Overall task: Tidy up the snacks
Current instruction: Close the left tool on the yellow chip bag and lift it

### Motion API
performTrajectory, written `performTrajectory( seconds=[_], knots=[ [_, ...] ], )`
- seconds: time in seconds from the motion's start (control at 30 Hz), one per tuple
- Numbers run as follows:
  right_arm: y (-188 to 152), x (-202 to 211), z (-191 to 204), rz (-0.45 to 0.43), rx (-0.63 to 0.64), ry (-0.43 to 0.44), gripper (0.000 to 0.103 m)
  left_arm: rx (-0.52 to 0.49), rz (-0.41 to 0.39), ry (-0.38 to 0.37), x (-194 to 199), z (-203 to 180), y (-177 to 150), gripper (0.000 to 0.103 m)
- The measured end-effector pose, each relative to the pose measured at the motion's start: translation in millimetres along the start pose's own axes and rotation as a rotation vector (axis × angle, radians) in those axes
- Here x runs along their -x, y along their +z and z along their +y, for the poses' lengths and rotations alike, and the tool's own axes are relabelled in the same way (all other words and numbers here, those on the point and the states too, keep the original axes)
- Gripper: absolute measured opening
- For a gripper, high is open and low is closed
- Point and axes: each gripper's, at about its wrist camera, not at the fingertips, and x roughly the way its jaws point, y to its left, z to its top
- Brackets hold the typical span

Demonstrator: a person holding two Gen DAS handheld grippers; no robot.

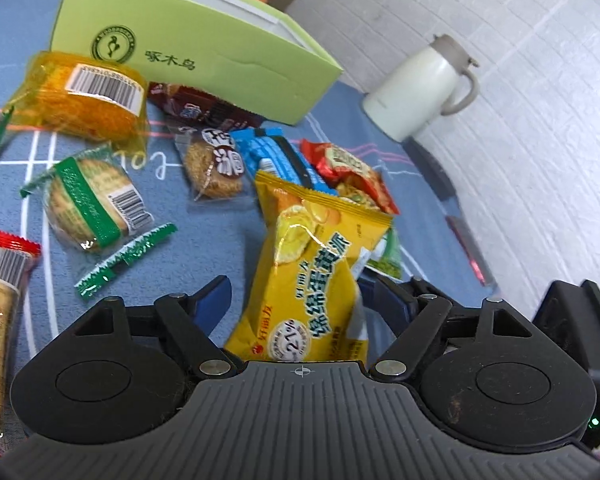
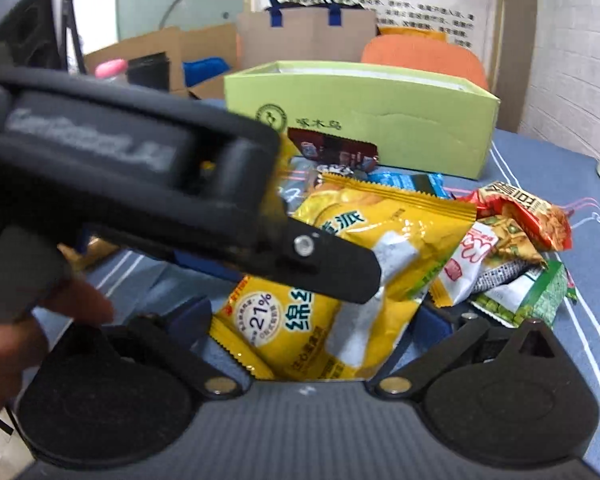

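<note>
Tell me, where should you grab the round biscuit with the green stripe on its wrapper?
The green-striped biscuit lies flat on the blue cloth, apart from the other snacks. Probably best to come from above and pinch across its round middle, one finger on each side. The crimped wrapper ends are thin and floppy, so they would likely slip.

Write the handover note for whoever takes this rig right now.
Left tool: open, straddling the yellow pie packet, with a gap on one side.
Right tool: spread around the same packet; grip cannot be told.
Green box: open, behind the pile; inside not visible.
Done: nothing confirmed boxed.
Left: yellow packet, green biscuit pack, orange cake pack and other snacks on the blue mat.
</note>
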Motion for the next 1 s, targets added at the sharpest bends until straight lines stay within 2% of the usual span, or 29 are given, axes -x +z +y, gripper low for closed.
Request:
performTrajectory(
  seconds=[0.17,0.4,0.5,0.63,0.73,0.8,0.87,1.0],
  knots=[
    [1.9,10.0,4.4,0.059,0.01,-0.013,0.102,0.014,-0.038,-0.046,15.8,2.4,-0.9,0.067],
    [-5.6,29.8,15.4,0.033,0.079,-0.078,0.102,0.027,-0.049,-0.067,21.7,2.0,-8.0,0.067],
    [-3.4,26.3,15.8,0.032,0.11,-0.063,0.102,0.027,-0.057,-0.073,22.7,-2.3,-13.1,0.068],
    [1.2,24.4,20.3,0.014,0.182,0.022,0.102,0.026,-0.061,-0.08,22.4,-13.8,-21.1,0.068],
    [-0.6,25.5,22.9,0.006,0.269,0.053,0.102,0.001,-0.093,-0.032,27.7,-24.4,-28.1,0.071],
    [-3.6,30.7,16.4,-0.008,0.277,0.084,0.102,0.024,-0.126,0.013,33.8,-25.3,-28.1,0.071],
    [-5.3,35.6,5.2,-0.017,0.254,0.112,0.102,0.044,-0.158,0.057,37.6,-23.8,-24.1,0.074],
    [-4.2,35.8,-20.1,-0.031,0.155,0.147,0.102,0.048,-0.152,0.134,30.4,-25.7,-12.1,0.074]
  ],
)
